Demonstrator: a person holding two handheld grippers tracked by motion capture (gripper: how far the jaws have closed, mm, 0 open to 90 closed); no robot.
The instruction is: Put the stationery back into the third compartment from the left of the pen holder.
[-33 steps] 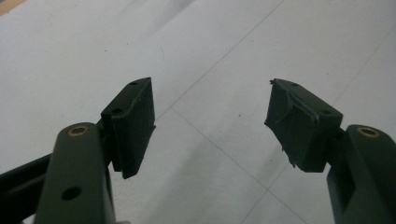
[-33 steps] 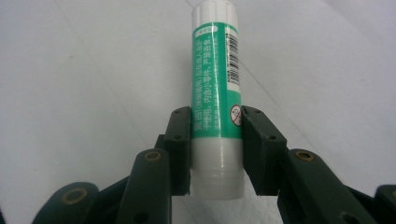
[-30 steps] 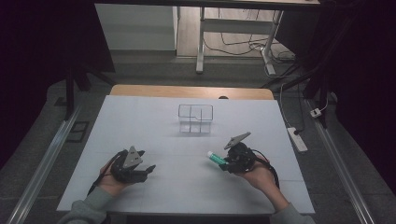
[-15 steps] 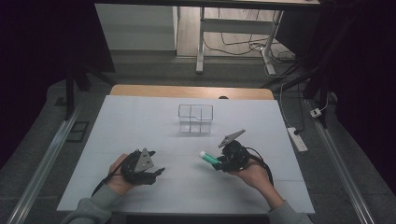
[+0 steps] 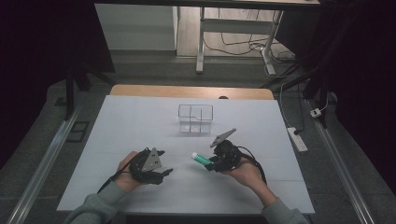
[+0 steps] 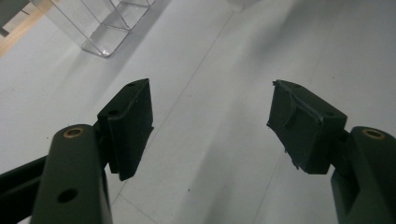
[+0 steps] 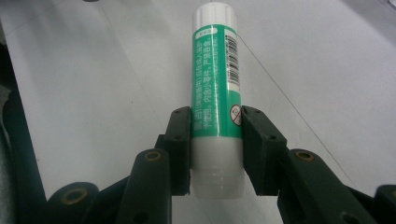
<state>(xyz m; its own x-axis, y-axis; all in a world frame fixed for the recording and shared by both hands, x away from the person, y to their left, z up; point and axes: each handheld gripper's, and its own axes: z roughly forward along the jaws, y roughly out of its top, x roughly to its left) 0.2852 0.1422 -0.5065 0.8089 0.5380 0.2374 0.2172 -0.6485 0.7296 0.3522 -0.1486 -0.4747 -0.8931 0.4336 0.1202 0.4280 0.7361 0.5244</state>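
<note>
Right tool (image 7: 215, 140) clamped on green-and-white tube (image 7: 217, 93), left tool (image 6: 210, 126) jaws wide apart, nothing between them

- The left gripper (image 5: 161, 163) is hovering low over the near part of the bench, its fingers (image 6: 128, 123) standing wide apart with nothing between them.
- The left hand (image 5: 126, 170) is wrapping around the gripper body, the forearm coming in from the lower left in a grey sleeve.
- The right gripper (image 5: 209, 163) is pointing left toward the other one, its fingers (image 7: 180, 140) pressing on both sides of a glue stick (image 7: 215, 93).
- The right hand (image 5: 245, 172) is gripping from behind, the grey plate tilting upward.
</note>
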